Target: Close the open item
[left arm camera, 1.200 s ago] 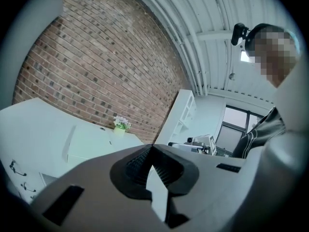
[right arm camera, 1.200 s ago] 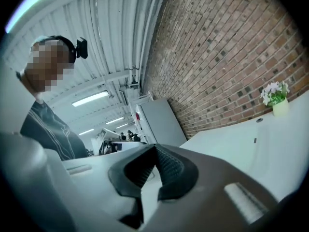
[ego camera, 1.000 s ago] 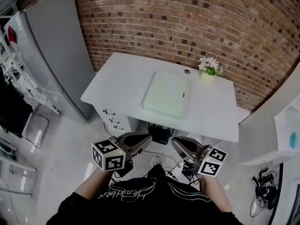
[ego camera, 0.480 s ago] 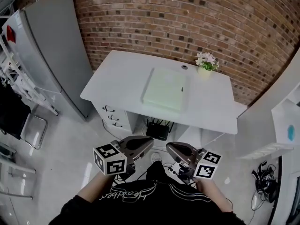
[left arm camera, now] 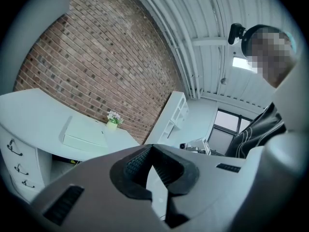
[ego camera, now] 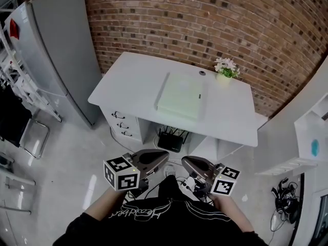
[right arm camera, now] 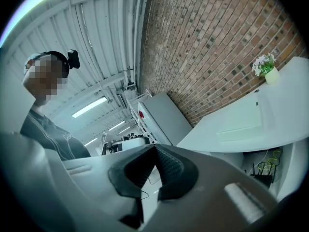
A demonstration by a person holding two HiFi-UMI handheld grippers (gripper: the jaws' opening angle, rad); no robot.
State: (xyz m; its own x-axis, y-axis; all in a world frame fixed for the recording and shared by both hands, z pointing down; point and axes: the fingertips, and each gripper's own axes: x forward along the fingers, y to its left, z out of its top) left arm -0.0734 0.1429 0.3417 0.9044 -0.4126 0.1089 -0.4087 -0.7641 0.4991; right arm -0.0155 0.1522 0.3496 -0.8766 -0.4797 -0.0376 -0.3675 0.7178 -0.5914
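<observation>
White desk (ego camera: 128, 81), 3 drawers (ego camera: 120, 124). On top: flat green case (ego camera: 182, 95) mid, flower pot (ego camera: 224, 78) at back, tiny cap (ego camera: 202, 73) near it.

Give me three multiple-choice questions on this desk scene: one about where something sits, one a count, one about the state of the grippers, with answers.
1. Where does the flower pot stand on the desk?
A) at the back, near the brick wall
B) at the front edge
C) on the floor

2. How many drawer handles show on the desk's front?
A) one
B) three
C) five

3. How do the jaws of the left gripper and right gripper stand?
A) wide apart
B) together, holding nothing
C) on a cable

Answers: A, the pot sits beyond the pale green flat item; B, three handles are stacked; B, both gripper views show the tips meeting.
</observation>
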